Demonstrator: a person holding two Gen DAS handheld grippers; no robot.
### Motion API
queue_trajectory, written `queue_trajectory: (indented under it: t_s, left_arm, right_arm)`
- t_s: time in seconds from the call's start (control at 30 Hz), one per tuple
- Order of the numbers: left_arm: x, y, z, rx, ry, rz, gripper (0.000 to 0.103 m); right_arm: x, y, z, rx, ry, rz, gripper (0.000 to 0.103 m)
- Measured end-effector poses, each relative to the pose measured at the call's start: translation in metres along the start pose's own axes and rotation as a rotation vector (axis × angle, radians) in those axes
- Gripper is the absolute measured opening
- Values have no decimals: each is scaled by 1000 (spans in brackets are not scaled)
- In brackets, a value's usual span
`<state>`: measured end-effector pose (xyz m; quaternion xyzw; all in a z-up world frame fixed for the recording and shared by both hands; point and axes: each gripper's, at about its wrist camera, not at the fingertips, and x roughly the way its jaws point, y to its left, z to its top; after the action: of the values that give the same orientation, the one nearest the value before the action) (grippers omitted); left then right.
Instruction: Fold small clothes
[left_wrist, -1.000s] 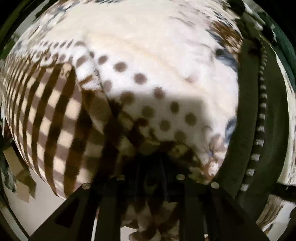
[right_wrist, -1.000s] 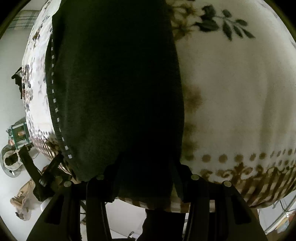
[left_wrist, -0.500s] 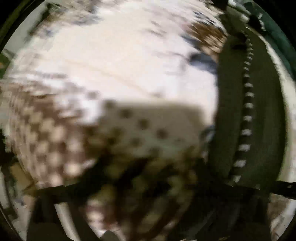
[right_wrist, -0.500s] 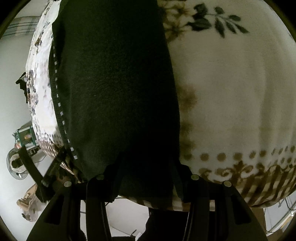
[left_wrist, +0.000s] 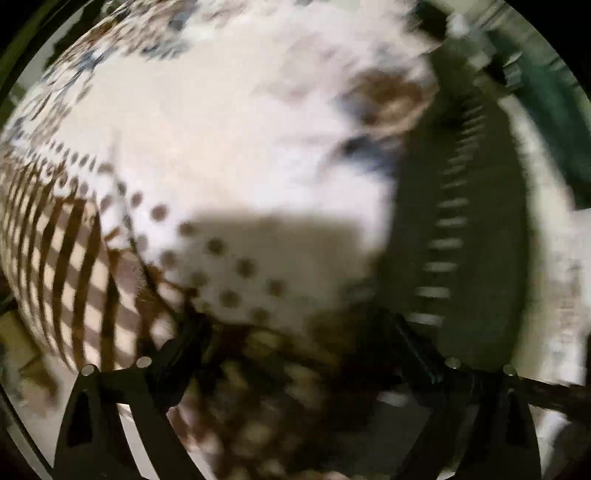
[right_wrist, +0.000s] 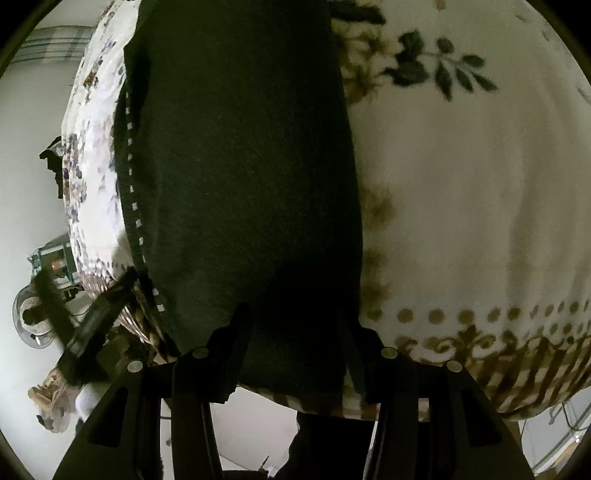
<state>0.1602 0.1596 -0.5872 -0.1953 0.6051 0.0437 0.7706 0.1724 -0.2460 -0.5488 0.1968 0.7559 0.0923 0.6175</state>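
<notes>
Our left claw (left_wrist: 295, 332) has just sprung apart over the blanket (left_wrist: 229, 155); our right claw (right_wrist: 291, 332) clamps the dark garment (right_wrist: 240, 166).

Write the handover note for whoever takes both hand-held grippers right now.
Left hand-held gripper: jaws have just been opening; now wide, nothing between them, over the patterned blanket.
Right hand-held gripper: jaws half closed over the near edge of the dark garment; grip not certain.
Garment lies flat on the blanket, dashed trim along its left edge.
Done: unclear from this view.
Left: fold it.
</notes>
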Motion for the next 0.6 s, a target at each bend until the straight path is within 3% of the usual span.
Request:
queue_trajectory:
  t_s: [0.1, 0.2, 0.3, 0.43, 0.6]
  left_arm:
    - [-18, -11, -14, 21, -1, -149, 95]
    - [-6, -30, -41, 87, 43, -164, 90]
    - [18, -50, -61, 123, 119, -153, 43]
    - [21, -56, -66, 139, 103, -131, 41]
    - [-5, -53, -72, 95, 67, -183, 39]
  right_arm:
    - [-2, -5, 0, -3, 3, 0, 50]
    - [0, -14, -3, 17, 14, -3, 50]
    - [1, -21, -8, 29, 24, 2, 50]
    - [2, -24, -13, 20, 31, -6, 50]
    - [6, -25, -18, 34, 37, -5, 50]
